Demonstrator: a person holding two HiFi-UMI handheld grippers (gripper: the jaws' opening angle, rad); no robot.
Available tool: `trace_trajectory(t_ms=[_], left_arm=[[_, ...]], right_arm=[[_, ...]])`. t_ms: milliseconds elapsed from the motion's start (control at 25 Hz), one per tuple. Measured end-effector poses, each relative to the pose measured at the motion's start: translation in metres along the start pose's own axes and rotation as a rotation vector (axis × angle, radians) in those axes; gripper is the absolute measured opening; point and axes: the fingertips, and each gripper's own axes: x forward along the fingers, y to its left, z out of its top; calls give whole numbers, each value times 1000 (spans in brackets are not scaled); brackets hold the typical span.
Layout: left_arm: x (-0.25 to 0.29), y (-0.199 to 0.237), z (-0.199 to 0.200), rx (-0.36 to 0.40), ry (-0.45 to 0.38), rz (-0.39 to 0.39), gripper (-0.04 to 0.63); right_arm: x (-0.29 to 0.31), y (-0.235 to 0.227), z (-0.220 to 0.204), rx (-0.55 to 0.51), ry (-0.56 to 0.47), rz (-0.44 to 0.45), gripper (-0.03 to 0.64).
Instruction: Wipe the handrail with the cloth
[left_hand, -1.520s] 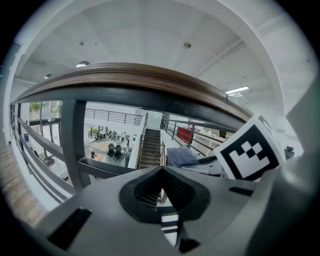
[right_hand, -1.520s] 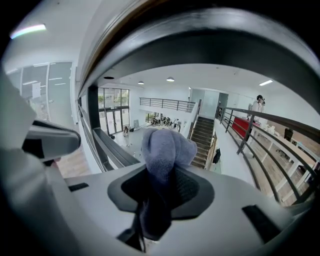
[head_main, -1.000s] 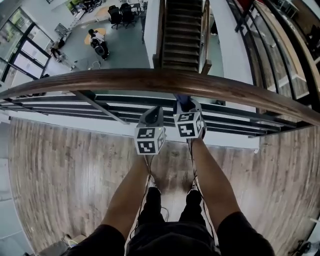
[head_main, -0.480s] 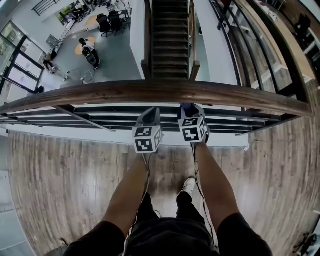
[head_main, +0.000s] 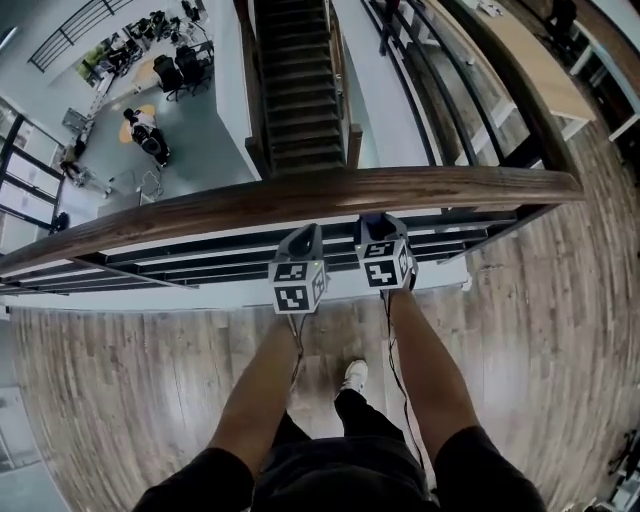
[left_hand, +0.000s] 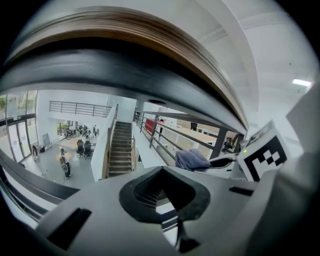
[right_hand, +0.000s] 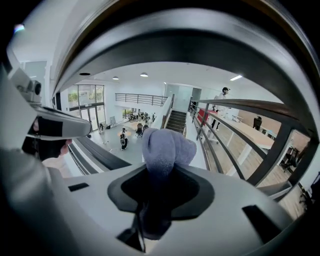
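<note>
A brown wooden handrail curves across the head view, ending in a corner at the right. Both grippers sit close together just below its near side. My right gripper is shut on a blue-grey cloth, which pokes up against the rail's underside. In the right gripper view the cloth bulges out of the closed jaws of that gripper, with the handrail arching overhead. My left gripper is shut and holds nothing. In the left gripper view that gripper sits under the handrail, with the cloth to its right.
Black metal bars run under the rail. Beyond it is a drop to a lower floor with a staircase, chairs and people. I stand on wooden flooring, and the rail's corner is at the right.
The view has shifted along the rail, so its right corner now shows and the stairs sit further left. Both grippers stay just under the rail, and the cloth remains held.
</note>
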Motion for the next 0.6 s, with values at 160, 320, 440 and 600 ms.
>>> trace_trajectory(t_ms=[160, 320, 440, 600], left_arm=[[27, -48, 4, 30, 11, -44, -2], [47, -88, 4, 44, 20, -80, -2], [64, -121, 2, 86, 33, -122, -2], [80, -166, 2, 101, 52, -185, -2]], right_arm=[[-9, -55, -15, 27, 3, -44, 107], [-20, -106, -33, 58, 2, -82, 107], [-24, -138, -42, 59, 0, -103, 107], [-29, -177, -55, 70, 18, -127, 107]])
